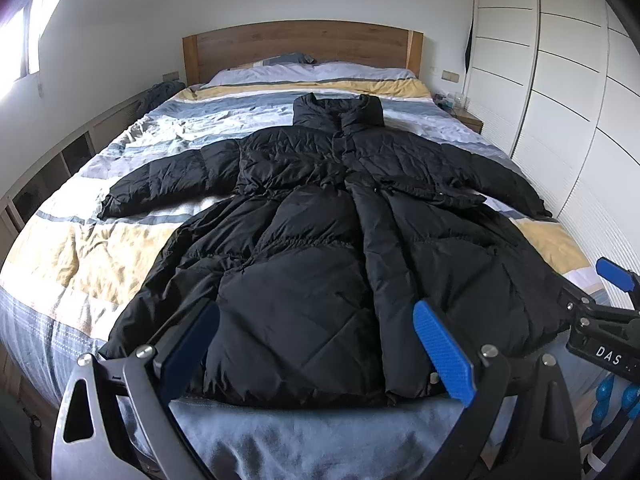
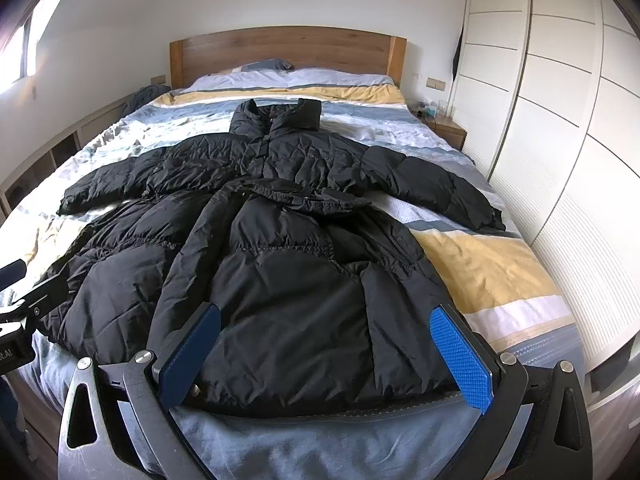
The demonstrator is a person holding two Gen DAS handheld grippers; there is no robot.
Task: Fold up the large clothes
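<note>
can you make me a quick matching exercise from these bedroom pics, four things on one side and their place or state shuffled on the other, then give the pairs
Things:
1. black puffer coat
2. wooden headboard
3. white wardrobe
4. left gripper

Place or state:
A. stands along the right side of the bed
B. open, fingers spread over the coat's hem
C. spread flat on the striped bedding, sleeves out to both sides
D. upright against the far wall, behind the pillows

Pairs: 1-C, 2-D, 3-A, 4-B
</note>
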